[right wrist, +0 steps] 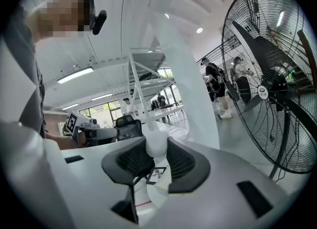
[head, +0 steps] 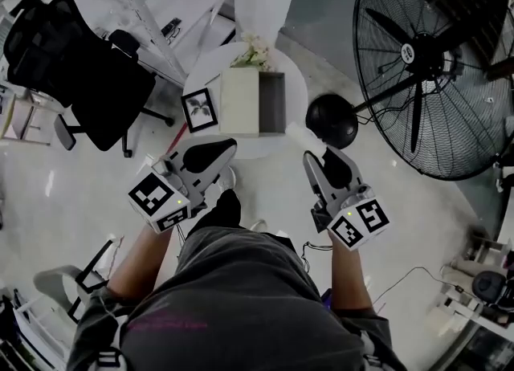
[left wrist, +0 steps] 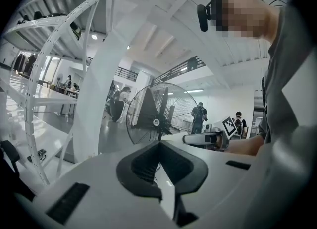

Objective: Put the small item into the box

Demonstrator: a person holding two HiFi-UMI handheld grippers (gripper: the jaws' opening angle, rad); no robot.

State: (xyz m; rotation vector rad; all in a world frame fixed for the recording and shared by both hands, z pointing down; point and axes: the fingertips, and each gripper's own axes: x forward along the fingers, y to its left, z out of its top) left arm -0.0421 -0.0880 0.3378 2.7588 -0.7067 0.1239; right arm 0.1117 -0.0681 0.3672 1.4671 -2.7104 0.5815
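Note:
A round white table [head: 210, 68] carries an open box [head: 271, 103] with a grey inside, a framed leaf picture [head: 199, 110] and a small bunch of flowers [head: 253, 55]. My right gripper [head: 309, 144] hovers at the table's near right edge. It is shut on a small white item [head: 299, 131], which shows between the black pads in the right gripper view [right wrist: 156, 146]. The left gripper [head: 229, 146] hangs at the table's near left edge. Its jaws meet at the tip [left wrist: 159, 143] with nothing between them. Both grippers point towards the table.
A large black floor fan [head: 418, 56] stands to the right, its round base [head: 332, 119] close to the table. A black office chair [head: 80, 64] sits at the left and a white rack [head: 152, 8] behind it. Several people stand far off [left wrist: 199, 116].

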